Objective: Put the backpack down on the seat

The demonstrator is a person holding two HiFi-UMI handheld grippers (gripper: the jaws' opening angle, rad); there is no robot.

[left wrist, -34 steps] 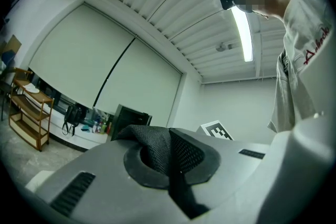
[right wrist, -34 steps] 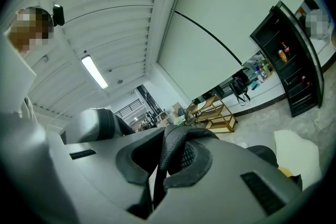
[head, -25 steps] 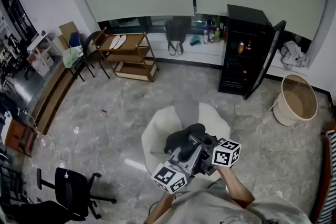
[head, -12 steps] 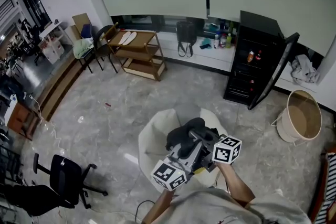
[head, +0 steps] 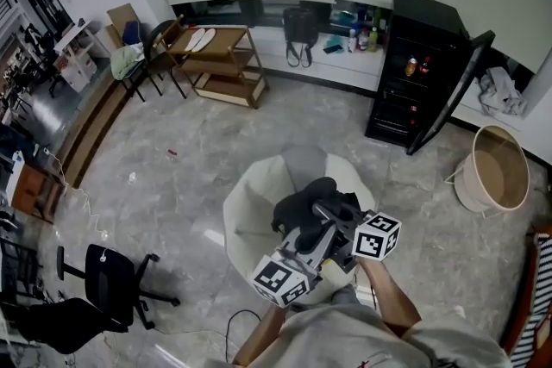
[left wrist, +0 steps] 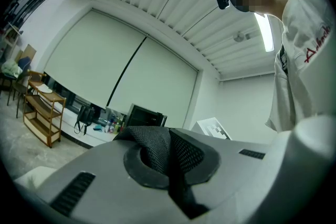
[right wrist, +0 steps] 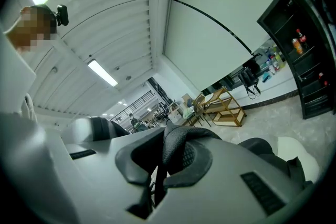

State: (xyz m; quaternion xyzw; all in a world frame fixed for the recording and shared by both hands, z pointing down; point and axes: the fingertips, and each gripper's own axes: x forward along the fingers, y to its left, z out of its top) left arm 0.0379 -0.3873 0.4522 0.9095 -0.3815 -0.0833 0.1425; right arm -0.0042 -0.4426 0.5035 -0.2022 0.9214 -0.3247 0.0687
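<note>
A black backpack (head: pixel 309 204) hangs over a white round seat (head: pixel 248 215) just in front of the person. Both grippers hold it close together from the near side. The left gripper (head: pixel 304 239) is shut on a black mesh strap (left wrist: pixel 157 150), which bunches up between its jaws (left wrist: pixel 169 168). The right gripper (head: pixel 339 224) is shut on another black strap (right wrist: pixel 177 145) pinched between its jaws (right wrist: pixel 160 168). Part of the backpack's body (right wrist: pixel 268 150) and the seat (right wrist: pixel 298 153) show past the right jaw. Whether the backpack touches the seat is hidden.
A black fridge (head: pixel 414 69) with its door open stands at the back right, with a round wicker basket (head: pixel 490 168) beside it. A wooden trolley (head: pixel 220 65) and chairs stand at the back left. A black office chair (head: pixel 108 284) is at the near left.
The head camera has swung a little, so the room has shifted. Both grippers still hold the backpack straps over the seat, in nearly the same place.
</note>
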